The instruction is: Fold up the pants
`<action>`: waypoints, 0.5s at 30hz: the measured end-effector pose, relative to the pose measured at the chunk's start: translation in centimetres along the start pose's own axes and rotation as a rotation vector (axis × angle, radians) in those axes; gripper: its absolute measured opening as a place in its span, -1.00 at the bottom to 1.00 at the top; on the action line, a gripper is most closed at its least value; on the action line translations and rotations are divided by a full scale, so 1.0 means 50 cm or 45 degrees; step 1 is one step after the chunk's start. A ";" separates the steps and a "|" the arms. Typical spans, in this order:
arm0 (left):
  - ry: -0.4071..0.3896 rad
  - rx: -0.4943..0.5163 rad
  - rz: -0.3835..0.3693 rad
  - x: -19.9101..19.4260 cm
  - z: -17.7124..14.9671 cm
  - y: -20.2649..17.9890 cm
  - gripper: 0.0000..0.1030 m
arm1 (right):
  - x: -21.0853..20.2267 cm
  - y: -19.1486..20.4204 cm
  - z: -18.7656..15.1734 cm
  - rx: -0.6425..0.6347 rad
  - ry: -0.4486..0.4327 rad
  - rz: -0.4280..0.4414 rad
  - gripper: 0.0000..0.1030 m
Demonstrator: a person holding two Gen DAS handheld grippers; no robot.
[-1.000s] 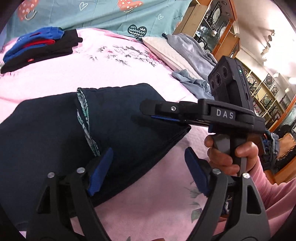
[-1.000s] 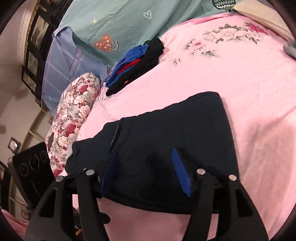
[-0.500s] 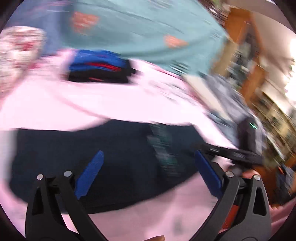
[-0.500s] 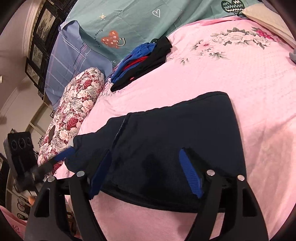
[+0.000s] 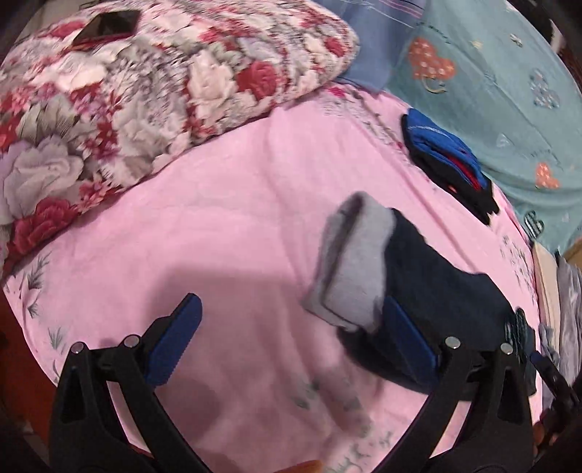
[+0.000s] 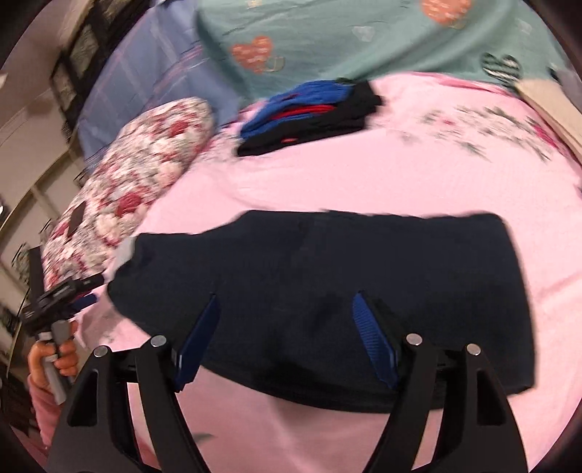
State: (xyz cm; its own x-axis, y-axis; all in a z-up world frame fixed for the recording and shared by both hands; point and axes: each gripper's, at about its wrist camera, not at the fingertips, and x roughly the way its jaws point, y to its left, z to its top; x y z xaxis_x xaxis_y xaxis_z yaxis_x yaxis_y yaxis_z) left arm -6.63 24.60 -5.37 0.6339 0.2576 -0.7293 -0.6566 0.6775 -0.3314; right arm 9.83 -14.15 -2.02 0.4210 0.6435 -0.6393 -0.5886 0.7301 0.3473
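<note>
The dark navy pants (image 6: 345,276) lie folded in a broad band across the pink bed sheet (image 6: 363,182). Their grey end (image 5: 356,269) shows at the right in the left wrist view. My left gripper (image 5: 291,342) stands wide open, its right fingertip (image 5: 407,345) beside that grey end and nothing between the pads. My right gripper (image 6: 287,342) hovers open over the near edge of the pants, gripping nothing. In the right wrist view the left gripper (image 6: 62,294) appears at the far left, held by a hand (image 6: 54,356) in a pink sleeve.
A stack of folded blue, red and black clothes (image 6: 309,112) sits farther back on the bed. A floral bolster (image 5: 145,91) with a dark flat object (image 5: 105,29) on it lies along the left. A teal heart-print sheet (image 5: 491,91) rises behind.
My left gripper has swung from the right part of the pants to their grey left end and opened wider. My right gripper has opened a little and drawn back slightly.
</note>
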 end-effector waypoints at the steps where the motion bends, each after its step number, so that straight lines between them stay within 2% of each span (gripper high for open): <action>1: -0.032 -0.013 -0.008 -0.001 0.002 0.009 0.96 | 0.014 0.038 0.005 -0.065 0.009 0.037 0.47; 4: -0.069 -0.042 -0.020 0.003 0.009 0.020 0.96 | 0.050 0.133 0.015 -0.246 0.061 0.116 0.47; 7: -0.082 -0.030 -0.031 -0.004 0.004 0.021 0.96 | 0.094 0.251 0.011 -0.500 0.114 0.197 0.47; 11: -0.074 0.000 -0.045 -0.002 0.002 0.019 0.96 | 0.149 0.380 -0.015 -0.816 0.140 0.196 0.47; 15: -0.046 -0.035 -0.124 -0.008 0.009 0.036 0.96 | 0.218 0.451 -0.038 -1.007 0.208 0.175 0.47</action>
State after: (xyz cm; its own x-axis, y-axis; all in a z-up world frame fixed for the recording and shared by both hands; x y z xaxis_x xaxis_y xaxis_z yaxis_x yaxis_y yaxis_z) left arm -7.89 26.01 -5.39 0.7091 0.2166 -0.6710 -0.6021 0.6813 -0.4164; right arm -0.16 8.91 -2.45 0.2399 0.6288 -0.7396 -0.9661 0.2297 -0.1180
